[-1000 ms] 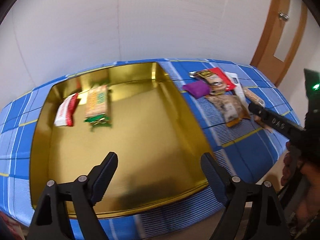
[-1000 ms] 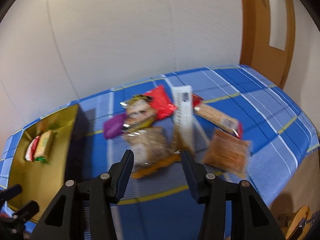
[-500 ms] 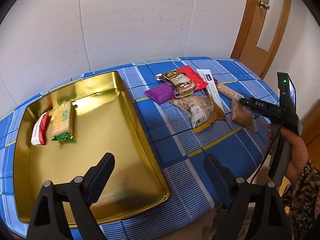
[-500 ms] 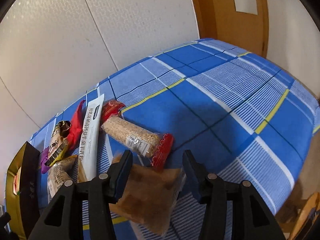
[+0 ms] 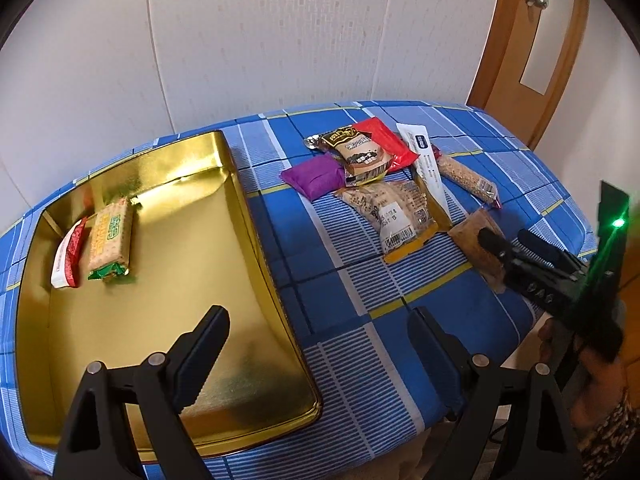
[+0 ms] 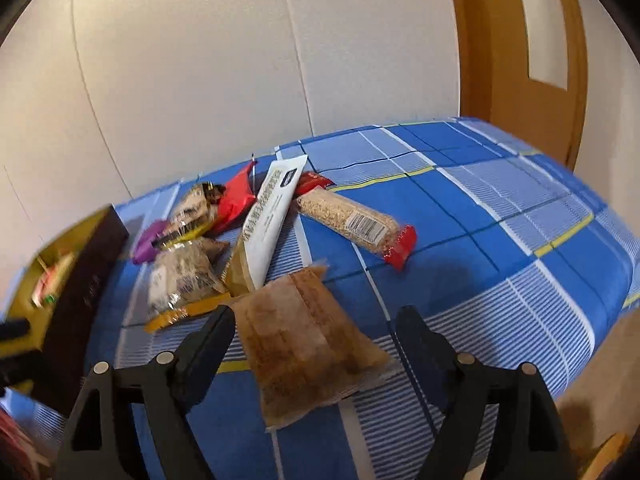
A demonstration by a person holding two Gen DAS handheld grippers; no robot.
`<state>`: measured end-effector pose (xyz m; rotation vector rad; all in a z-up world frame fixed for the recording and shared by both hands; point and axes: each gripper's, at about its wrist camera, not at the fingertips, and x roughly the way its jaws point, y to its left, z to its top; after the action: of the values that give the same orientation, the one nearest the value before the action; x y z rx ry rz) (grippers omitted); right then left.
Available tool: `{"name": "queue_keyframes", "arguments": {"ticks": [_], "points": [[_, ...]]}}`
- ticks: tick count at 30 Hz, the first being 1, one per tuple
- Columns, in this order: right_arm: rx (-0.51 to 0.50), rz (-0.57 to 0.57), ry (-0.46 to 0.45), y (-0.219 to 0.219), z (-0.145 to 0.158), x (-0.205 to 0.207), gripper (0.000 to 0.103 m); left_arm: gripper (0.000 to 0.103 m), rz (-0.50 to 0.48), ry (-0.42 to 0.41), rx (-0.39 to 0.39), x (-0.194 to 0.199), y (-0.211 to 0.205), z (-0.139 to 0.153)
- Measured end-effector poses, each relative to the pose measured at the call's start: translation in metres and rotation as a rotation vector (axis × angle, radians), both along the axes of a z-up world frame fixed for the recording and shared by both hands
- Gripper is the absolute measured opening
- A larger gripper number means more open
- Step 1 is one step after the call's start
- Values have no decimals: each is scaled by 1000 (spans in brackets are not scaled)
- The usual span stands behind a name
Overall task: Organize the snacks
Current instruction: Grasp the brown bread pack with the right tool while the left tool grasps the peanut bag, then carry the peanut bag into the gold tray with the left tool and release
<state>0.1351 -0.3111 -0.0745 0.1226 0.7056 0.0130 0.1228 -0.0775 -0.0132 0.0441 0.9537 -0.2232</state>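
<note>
- Right wrist view: right gripper (image 6: pixel 314 330) fingers just spread wide, straddling brown snack packet (image 6: pixel 308 344) flat on desk (image 6: pixel 500 248), not pressing it
- Left wrist view: left gripper (image 5: pixel 316 340) fingers wide apart, empty, above gold tray (image 5: pixel 240 216) edge
- Two snacks (image 5: pixel 108 236) inside tray

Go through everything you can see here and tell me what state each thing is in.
Gold tin: open, two snacks inside.
Green-ended cracker pack: lying in the tin.
Red-and-white packet: beside it in the tin.
Brown snack bag: flat on the cloth, between open fingers, ungripped.
Right gripper: just opened, empty.
Left gripper: open, empty.
</note>
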Motion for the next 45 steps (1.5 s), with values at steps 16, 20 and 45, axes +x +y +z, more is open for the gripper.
{"name": "queue_keyframes", "arguments": {"ticks": [16, 20, 45], "points": [[-130, -36, 27, 18, -9, -1, 63, 91, 24, -1, 14, 26, -26, -1], [-91, -87, 29, 7, -9, -3, 63, 97, 41, 5, 20, 39, -38, -2], [-19, -121, 13, -1, -10, -4, 64, 68, 26, 81, -86, 106, -88, -53]]}}
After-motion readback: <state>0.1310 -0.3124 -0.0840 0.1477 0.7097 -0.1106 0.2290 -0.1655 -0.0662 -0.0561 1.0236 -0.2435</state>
